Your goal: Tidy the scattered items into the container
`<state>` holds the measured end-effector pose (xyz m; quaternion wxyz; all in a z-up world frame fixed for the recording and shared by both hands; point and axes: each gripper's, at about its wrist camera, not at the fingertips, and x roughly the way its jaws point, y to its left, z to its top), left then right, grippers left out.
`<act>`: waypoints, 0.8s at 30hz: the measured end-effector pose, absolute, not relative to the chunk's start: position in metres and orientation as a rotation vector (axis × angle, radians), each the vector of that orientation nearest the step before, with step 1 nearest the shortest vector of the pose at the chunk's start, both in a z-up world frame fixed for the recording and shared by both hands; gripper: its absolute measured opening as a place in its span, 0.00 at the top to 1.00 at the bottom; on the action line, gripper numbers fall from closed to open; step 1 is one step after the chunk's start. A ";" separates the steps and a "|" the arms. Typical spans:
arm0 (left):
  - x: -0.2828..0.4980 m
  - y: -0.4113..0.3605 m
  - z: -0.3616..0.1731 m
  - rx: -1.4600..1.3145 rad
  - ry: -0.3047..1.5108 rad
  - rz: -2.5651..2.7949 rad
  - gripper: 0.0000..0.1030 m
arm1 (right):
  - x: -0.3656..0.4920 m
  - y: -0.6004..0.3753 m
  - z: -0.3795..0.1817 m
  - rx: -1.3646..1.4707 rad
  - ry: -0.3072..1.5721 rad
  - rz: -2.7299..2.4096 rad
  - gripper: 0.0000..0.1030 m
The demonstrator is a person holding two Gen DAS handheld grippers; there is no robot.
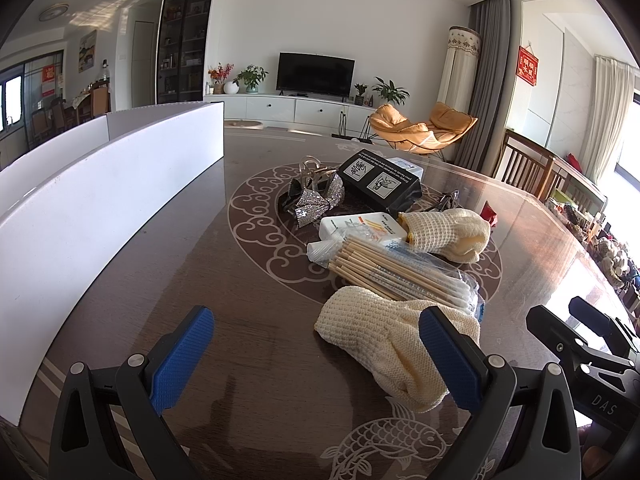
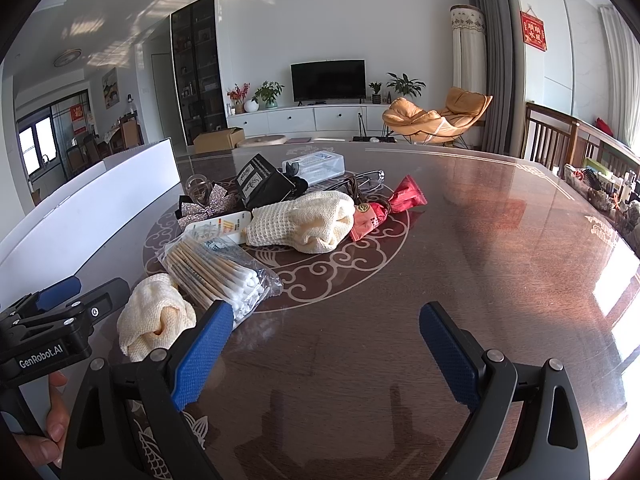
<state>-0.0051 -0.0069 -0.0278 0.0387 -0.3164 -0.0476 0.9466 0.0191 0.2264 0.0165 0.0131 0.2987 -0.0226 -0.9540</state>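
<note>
Both grippers, left (image 1: pixel 316 354) and right (image 2: pixel 326 350), gape wide and empty over a dark, glossy table (image 2: pixel 460 240). Clutter, including a swab pack (image 2: pixel 218 268), sits mid-table beside the white box (image 1: pixel 80 216), possibly cardboard. Beyond: television (image 2: pixel 328 80), orange chair (image 2: pixel 436 118).

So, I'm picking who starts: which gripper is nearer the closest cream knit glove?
Left. The left gripper has one fingertip beside the cream knit glove; the right gripper sits off to the glove's right.
</note>
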 end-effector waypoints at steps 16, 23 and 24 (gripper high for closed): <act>-0.004 -0.007 -0.026 -0.968 -0.149 2.901 0.00 | 0.019 0.226 0.016 0.931 -0.071 -2.973 0.08; -0.004 -0.006 -0.026 -0.968 -0.149 2.900 0.00 | 0.019 0.226 0.017 0.931 -0.072 -2.973 0.08; -0.004 -0.007 -0.026 -0.969 -0.148 2.900 0.00 | 0.019 0.226 0.017 0.932 -0.072 -2.973 0.08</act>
